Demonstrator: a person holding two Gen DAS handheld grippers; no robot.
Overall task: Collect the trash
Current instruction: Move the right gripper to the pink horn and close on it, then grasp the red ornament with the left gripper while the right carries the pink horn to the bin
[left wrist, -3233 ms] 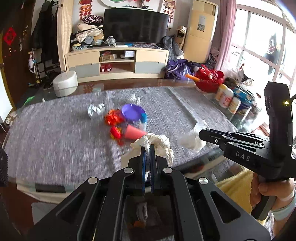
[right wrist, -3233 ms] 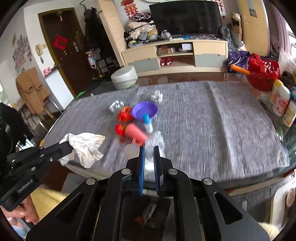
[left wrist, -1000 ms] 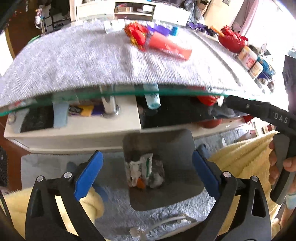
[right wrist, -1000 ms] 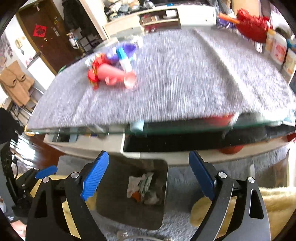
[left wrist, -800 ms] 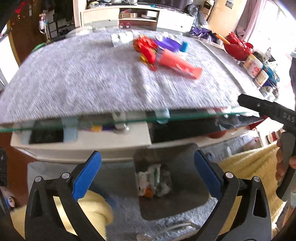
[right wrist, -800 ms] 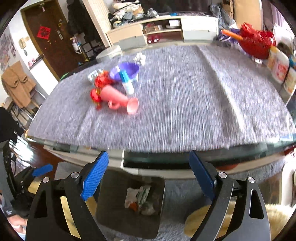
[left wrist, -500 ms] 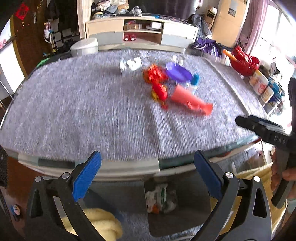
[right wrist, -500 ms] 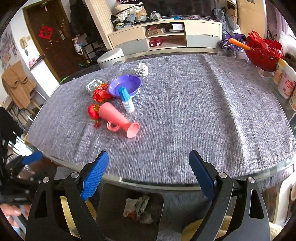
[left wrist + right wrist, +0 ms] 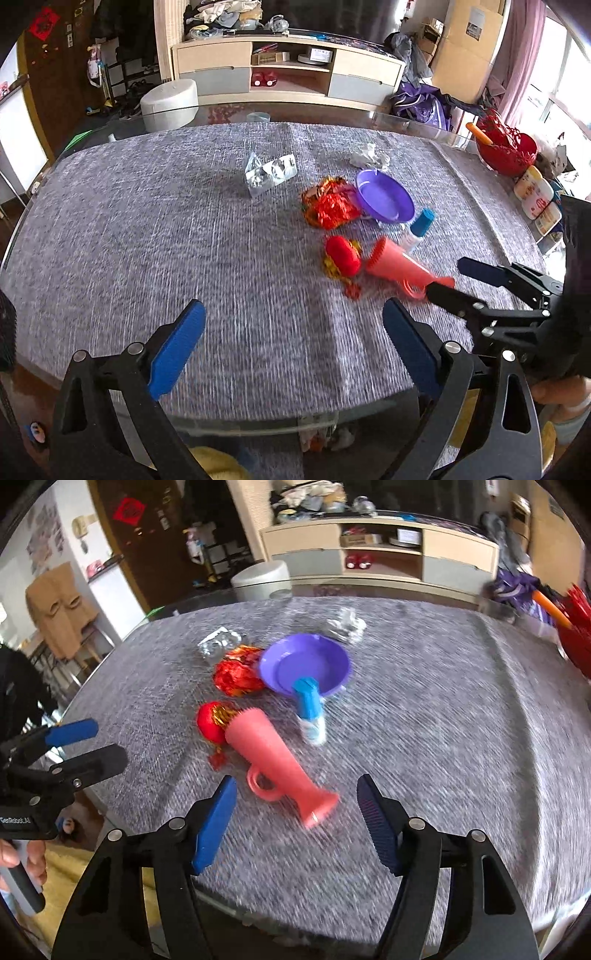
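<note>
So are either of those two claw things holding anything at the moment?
No. The left gripper is open and empty; the right gripper is closing its jaws on nothing, above the pink cup.

Black gripper frames, silver screws; blue-padded fingers; white "GenRobot.AI" marking.

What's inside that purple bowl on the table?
The purple bowl looks empty: only bare purple inside. A blue-capped bottle lies against its near rim, hiding that edge; whatever is under the bowl can't be seen.

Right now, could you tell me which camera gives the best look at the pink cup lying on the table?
The right wrist view: the pink cup lies close ahead, whole from end to end, with its handle showing. In the left wrist view the pink cup sits farther off, and the right gripper covers its mouth.
</note>
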